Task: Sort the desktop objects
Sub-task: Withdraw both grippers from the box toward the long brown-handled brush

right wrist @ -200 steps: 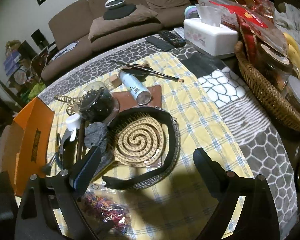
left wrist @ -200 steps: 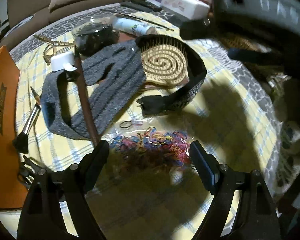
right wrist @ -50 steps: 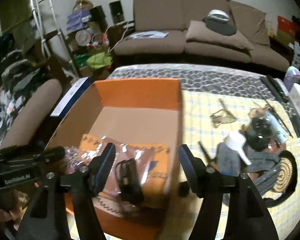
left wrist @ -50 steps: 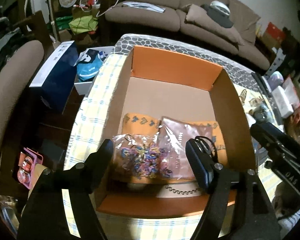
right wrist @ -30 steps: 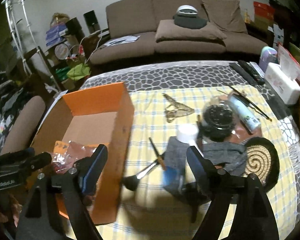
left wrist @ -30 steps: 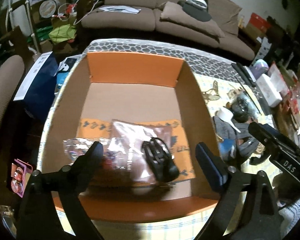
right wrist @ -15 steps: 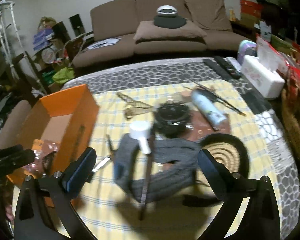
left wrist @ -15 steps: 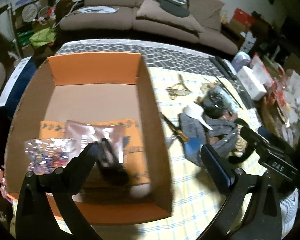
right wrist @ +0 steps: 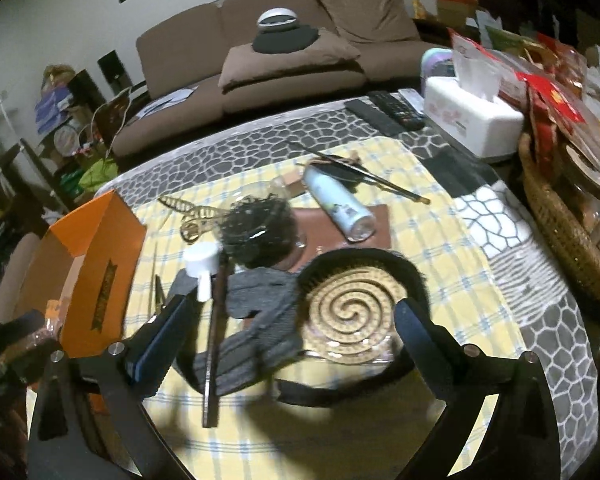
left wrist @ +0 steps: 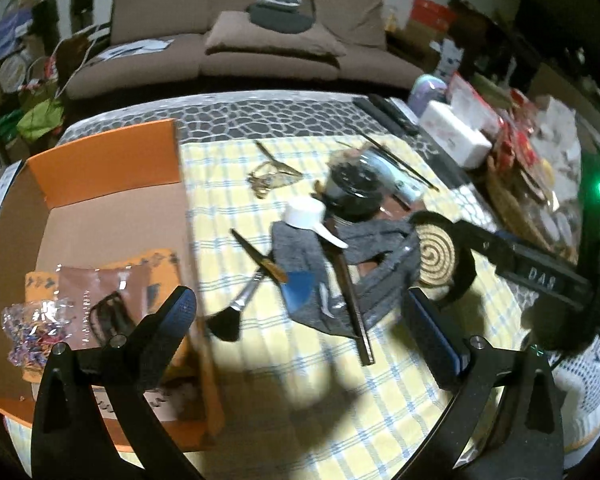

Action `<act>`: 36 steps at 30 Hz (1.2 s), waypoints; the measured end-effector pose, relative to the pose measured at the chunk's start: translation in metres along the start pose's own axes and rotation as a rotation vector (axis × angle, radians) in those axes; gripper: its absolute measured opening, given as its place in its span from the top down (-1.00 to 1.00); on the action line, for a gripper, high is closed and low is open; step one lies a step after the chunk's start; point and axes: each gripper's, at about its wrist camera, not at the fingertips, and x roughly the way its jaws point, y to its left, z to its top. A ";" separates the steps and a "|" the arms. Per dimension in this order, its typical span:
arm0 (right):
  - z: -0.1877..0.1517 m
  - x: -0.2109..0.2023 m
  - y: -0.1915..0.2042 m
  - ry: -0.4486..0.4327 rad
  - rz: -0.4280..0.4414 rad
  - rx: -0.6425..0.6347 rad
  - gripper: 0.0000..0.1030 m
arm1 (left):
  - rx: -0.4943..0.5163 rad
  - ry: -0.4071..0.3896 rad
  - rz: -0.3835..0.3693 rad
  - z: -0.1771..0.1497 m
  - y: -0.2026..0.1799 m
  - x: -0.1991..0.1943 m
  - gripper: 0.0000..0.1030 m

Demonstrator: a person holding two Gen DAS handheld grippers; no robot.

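Note:
An orange cardboard box [left wrist: 104, 160] stands at the table's left; inside lie a bag of coloured rubber bands [left wrist: 32, 328], a brown pouch [left wrist: 96, 292] and a black clip [left wrist: 108, 316]. On the yellow checked cloth lie a grey knit headband [right wrist: 256, 320], a dark stick [right wrist: 216, 320], a makeup brush [left wrist: 240, 300], a white scoop [left wrist: 308, 216], a spiral-patterned brush [right wrist: 352, 312] ringed by a black headband [right wrist: 416, 284], a jar of dark hair ties [right wrist: 260, 228] and a pale blue tube [right wrist: 336, 204]. My left gripper [left wrist: 300, 308] is open and empty above the box's right wall. My right gripper [right wrist: 288, 320] is open and empty above the grey headband.
A gold hair claw [right wrist: 196, 216] and thin sticks [right wrist: 364, 176] lie farther back. A tissue box [right wrist: 472, 116], remotes [right wrist: 384, 112] and a wicker basket [right wrist: 564, 232] crowd the right side. A brown sofa [right wrist: 284, 60] stands behind the table.
Both grippers have swung right, away from the box and toward the clutter on the cloth. The rubber-band bag and black clip stay in the box.

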 end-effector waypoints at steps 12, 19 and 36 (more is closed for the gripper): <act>-0.006 0.001 -0.044 0.044 -0.017 0.062 -0.67 | 0.181 0.063 0.019 -0.027 -0.065 0.036 -0.98; -0.011 0.007 -0.057 0.074 -0.012 0.096 -0.61 | 0.172 0.190 0.051 -0.044 -0.072 0.080 -0.20; -0.015 0.021 -0.007 0.130 0.178 0.061 -0.50 | 0.005 0.276 -0.059 -0.054 -0.041 0.090 0.76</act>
